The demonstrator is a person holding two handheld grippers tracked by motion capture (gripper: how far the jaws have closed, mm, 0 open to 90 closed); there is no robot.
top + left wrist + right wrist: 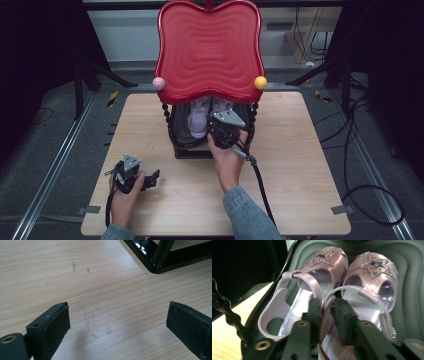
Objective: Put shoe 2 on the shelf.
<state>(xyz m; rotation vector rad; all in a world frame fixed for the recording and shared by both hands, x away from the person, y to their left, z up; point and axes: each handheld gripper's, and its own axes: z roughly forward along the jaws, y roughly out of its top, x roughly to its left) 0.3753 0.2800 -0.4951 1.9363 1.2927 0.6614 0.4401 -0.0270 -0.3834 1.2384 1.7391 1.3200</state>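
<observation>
A pair of small pink satin shoes (198,120) with glittery stars lies in the black lower tray (179,131) of a two-tier stand. In the right gripper view the left shoe (312,277) and the right shoe (372,277) sit side by side, toes away from me. My right gripper (326,315) is shut on the inner heel wall of the right shoe; from above, this gripper (220,131) reaches under the red top tray (210,45). My left gripper (117,315) stands open just above the bare wood, also at the table's front left (151,180).
The red tray overhangs the lower tray, with a pink ball (158,83) and a yellow ball (260,82) at its front corners. Black twisted posts (227,312) flank the shoes. The stand's black base corner (160,267) lies ahead of the left gripper. The wooden table (300,175) has room at right.
</observation>
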